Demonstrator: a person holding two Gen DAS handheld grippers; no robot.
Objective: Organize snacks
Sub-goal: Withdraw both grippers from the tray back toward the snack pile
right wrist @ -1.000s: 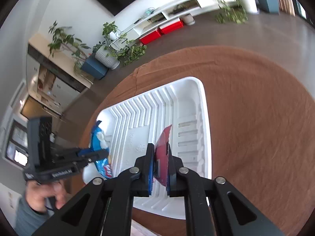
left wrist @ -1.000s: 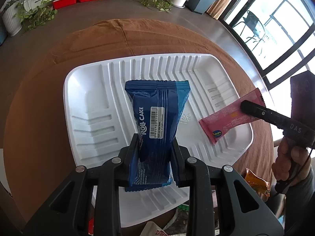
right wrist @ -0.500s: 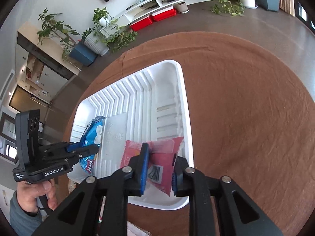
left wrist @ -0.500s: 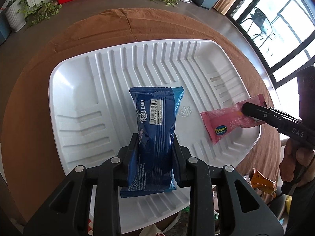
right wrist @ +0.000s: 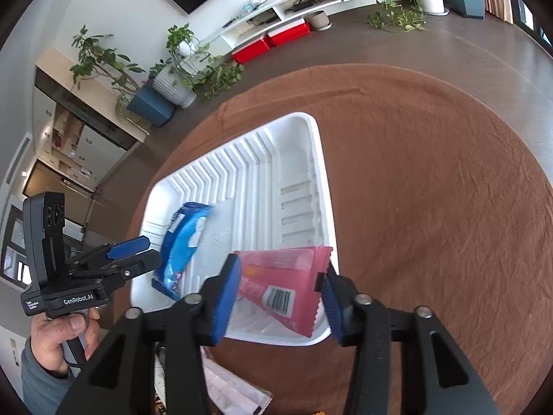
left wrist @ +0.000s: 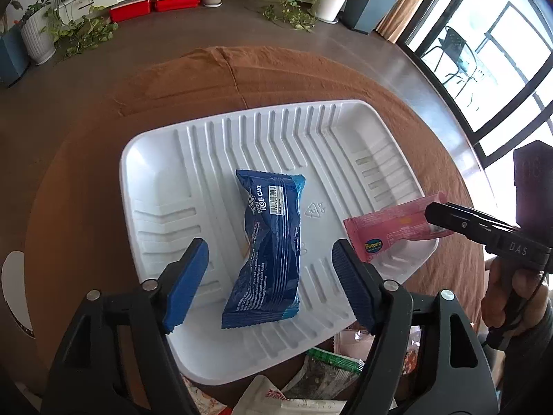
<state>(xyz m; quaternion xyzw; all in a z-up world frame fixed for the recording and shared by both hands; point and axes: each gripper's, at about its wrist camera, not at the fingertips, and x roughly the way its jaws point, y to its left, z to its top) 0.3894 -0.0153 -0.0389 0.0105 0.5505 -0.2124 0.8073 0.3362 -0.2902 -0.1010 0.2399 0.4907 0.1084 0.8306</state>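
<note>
A blue roll cake packet [left wrist: 268, 249] lies flat in the white ribbed tray [left wrist: 214, 145], between the spread fingers of my left gripper [left wrist: 273, 276], which is open and touches nothing. A pink snack packet [left wrist: 394, 230] lies at the tray's right rim. In the right wrist view the pink packet [right wrist: 287, 287] sits between the wide-apart fingers of my right gripper [right wrist: 281, 297], which is open. The blue packet [right wrist: 183, 242] and the left gripper [right wrist: 134, 256] show at that view's left, with the tray [right wrist: 293, 159] beyond.
The tray rests on a round table under a brown cloth [right wrist: 432, 190]. Several loose snack wrappers [left wrist: 321, 373] lie at the table's near edge, just below the tray. A white plate edge [left wrist: 13, 294] shows at the far left.
Both grippers have opened. The blue packet was let go and now lies in the tray. The pink packet was let go at the tray's right rim.
</note>
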